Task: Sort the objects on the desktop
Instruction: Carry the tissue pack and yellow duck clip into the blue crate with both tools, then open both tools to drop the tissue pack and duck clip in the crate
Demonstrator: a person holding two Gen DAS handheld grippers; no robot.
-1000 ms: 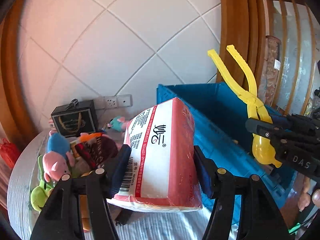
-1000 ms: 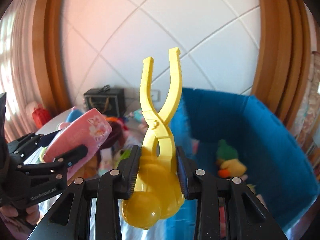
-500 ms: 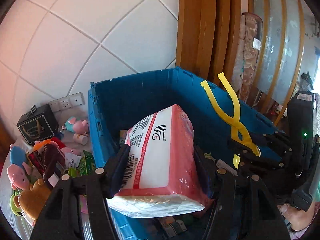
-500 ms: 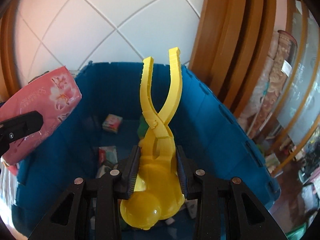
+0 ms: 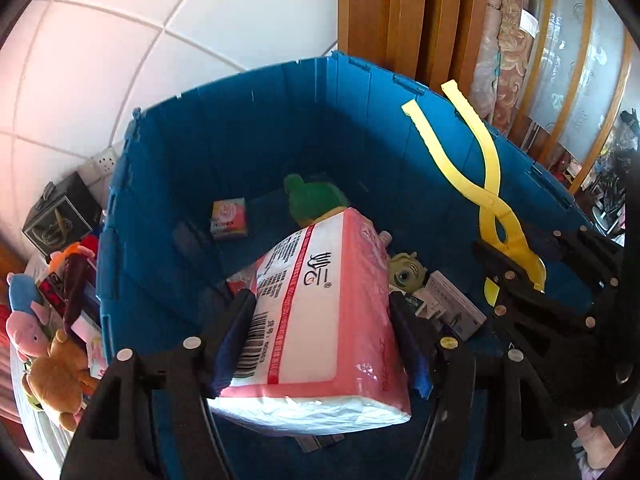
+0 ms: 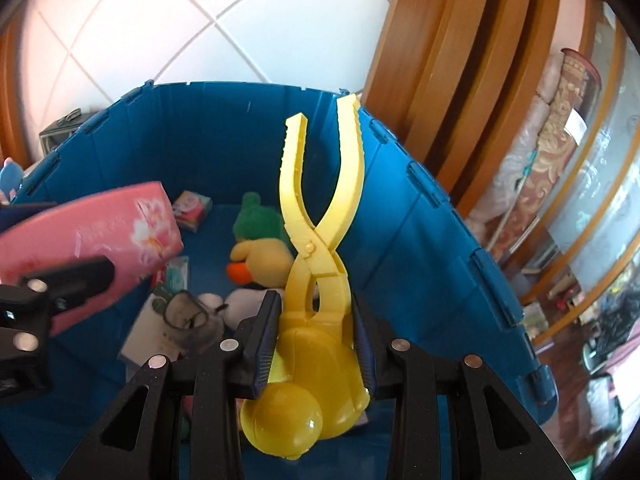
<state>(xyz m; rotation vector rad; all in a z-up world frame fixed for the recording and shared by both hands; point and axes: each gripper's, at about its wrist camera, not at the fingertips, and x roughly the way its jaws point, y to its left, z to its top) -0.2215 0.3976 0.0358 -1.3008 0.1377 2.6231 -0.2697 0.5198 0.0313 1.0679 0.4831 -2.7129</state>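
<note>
Hovering over the deep blue plastic crate [image 5: 168, 184], the left gripper [image 5: 320, 344] fills the left wrist view; its jaws are opening, yet the pink-and-white wrapped tissue pack [image 5: 320, 312] sits between the pads, which touch both its sides. Inside the crate, at 12 o'clock of the pack, lies a green-capped plush duck [image 5: 312, 200]; at 11 o'clock a small pink tissue packet [image 5: 229, 218]; at 3 o'clock a green one-eyed plush monster [image 5: 406, 272] and a grey printed carton [image 5: 452, 304]. Outside the crate wall, at 9 o'clock, soft toys are heaped, among them a brown plush bear [image 5: 56, 376]. At 2 o'clock the right gripper shows with yellow handles rising from it.

From the right wrist view, the right gripper [image 6: 316, 344] is clenched on the round body of a yellow plastic snowball-maker tong [image 6: 316, 320], handles crossing and pointing to 12 o'clock, above the crate [image 6: 420, 240]. At 9 o'clock the tissue pack [image 6: 100, 232] is held over the crate interior; the duck [image 6: 260, 248] lies at 11 o'clock of the tong body.
</note>
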